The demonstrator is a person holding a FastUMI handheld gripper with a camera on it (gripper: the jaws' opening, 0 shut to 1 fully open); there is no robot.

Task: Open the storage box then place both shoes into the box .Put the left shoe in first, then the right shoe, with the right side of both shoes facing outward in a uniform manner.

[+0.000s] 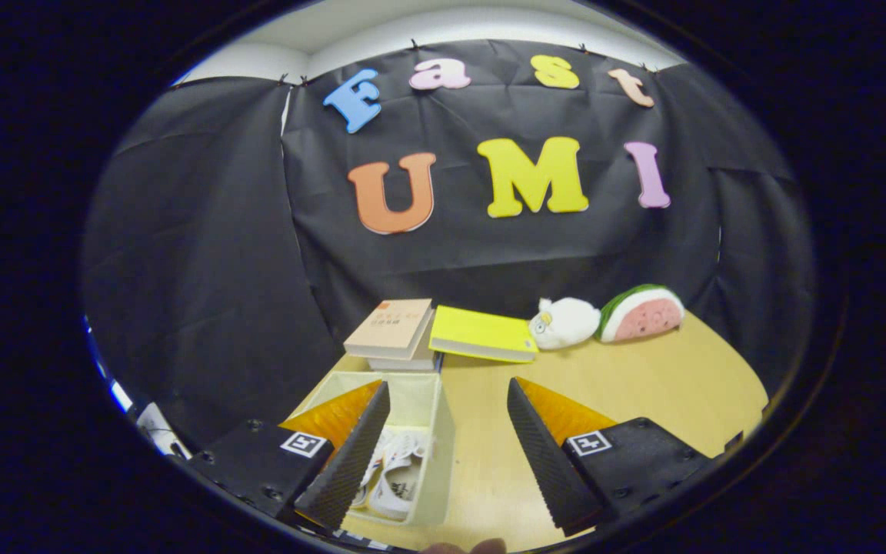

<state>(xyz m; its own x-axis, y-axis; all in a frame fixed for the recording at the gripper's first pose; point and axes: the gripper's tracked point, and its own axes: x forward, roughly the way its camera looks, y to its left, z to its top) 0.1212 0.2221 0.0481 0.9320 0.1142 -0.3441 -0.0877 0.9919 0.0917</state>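
An open pale fabric storage box [434, 431] stands on the wooden table, partly behind my left finger. Inside it lie white shoes [397, 473]; how many and which way they face I cannot tell, since the finger hides part of them. My gripper [447, 412] hovers above the table with its fingers wide apart and nothing between them. The box sits under and just beyond the left finger [351, 454]. The right finger [547, 454] is over bare tabletop.
Beyond the box lie stacked books [393, 331] and a yellow book [483, 334]. A white plush toy [564, 323] and a watermelon-slice plush [643, 312] sit further right, near the black cloth wall. Bare wooden table [643, 385] stretches to the right.
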